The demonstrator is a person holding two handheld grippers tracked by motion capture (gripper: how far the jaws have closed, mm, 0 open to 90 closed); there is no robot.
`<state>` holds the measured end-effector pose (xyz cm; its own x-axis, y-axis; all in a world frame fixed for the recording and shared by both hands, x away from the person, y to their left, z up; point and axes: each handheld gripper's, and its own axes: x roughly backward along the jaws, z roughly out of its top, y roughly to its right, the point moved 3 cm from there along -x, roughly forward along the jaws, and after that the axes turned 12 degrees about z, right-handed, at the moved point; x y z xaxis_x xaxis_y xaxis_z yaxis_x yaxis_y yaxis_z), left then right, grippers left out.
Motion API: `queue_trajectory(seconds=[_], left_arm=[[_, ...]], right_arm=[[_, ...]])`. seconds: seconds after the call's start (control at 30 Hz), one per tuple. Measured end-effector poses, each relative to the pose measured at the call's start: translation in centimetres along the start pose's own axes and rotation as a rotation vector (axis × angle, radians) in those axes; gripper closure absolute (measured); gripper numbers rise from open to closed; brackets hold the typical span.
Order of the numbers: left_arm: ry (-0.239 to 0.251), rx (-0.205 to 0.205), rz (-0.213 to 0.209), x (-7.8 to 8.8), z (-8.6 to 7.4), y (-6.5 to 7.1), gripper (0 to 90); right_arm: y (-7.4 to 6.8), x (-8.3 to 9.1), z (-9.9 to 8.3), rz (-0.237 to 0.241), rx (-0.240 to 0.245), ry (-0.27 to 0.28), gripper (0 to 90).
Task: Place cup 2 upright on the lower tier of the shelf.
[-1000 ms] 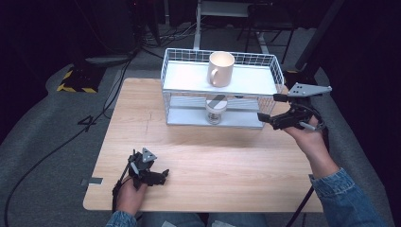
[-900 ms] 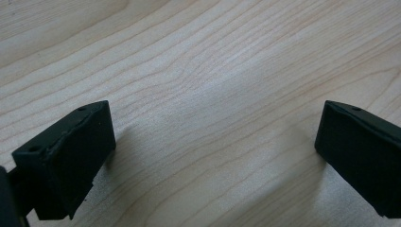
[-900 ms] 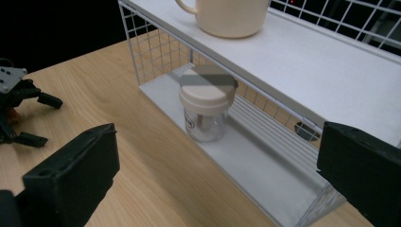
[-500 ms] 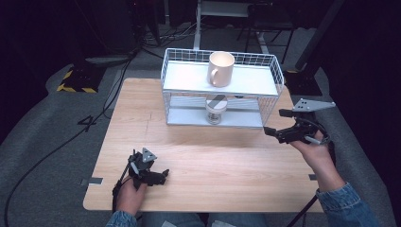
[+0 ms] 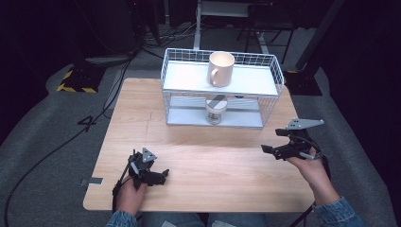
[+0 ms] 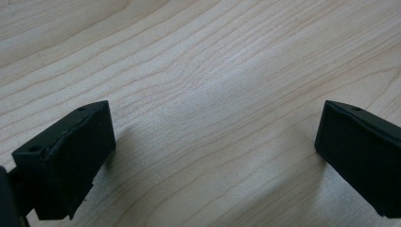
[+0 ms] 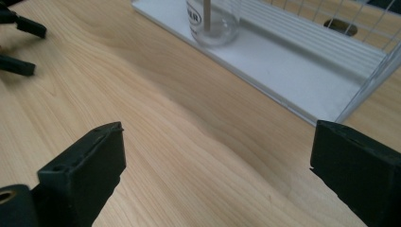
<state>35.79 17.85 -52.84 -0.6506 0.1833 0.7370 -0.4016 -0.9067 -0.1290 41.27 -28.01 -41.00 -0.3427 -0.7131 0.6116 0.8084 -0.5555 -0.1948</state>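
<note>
A white wire rack [image 5: 176, 71] with two shelves stands at the back of the wooden table [image 5: 198, 142]. A cream mug [image 5: 221, 69] sits on its top shelf, and a clear jar [image 5: 216, 109] [image 7: 213, 21] stands on the bottom board [image 7: 293, 71]. My left gripper [image 5: 163, 176] [image 6: 215, 137] rests on the table at the front left, open over bare wood. My right gripper [image 5: 270, 151] [image 7: 217, 156] hovers low over the table's right side, pointing left. Its jaws have just been closing but stand open with nothing between them. The left gripper [image 7: 26, 47] also shows far off in the right gripper view.
Grey floor surrounds the table, with black cables and a yellow-black striped block [image 5: 73, 80] at the back left. Dark stand legs rise behind the rack. The table's right edge lies just under my right hand.
My right gripper has come down from beside the rack's top shelf to just above the table and nearer the person. The left gripper has stayed put.
</note>
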Motion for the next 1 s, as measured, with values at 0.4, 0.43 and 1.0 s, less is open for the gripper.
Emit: queue_trajectory(seconds=[0.4, 0.43, 1.0], left_arm=[[0.001, 0.0, -0.001, 0.0, 0.0, 0.0, 0.0], [0.001, 0.0, 0.0, 0.0, 0.0, 0.0, 0.0], [0.001, 0.0, 0.0, 0.0, 0.0, 0.0, 0.0]], right_arm=[[0.6, -2.2, -4.9, -0.009, -0.06, -0.001, 4.8], [0.6, -2.3, -5.3, -0.014, -0.067, 0.007, 4.9], [0.8, -4.1, -9.0, -0.084, -0.056, 0.02, 4.9]])
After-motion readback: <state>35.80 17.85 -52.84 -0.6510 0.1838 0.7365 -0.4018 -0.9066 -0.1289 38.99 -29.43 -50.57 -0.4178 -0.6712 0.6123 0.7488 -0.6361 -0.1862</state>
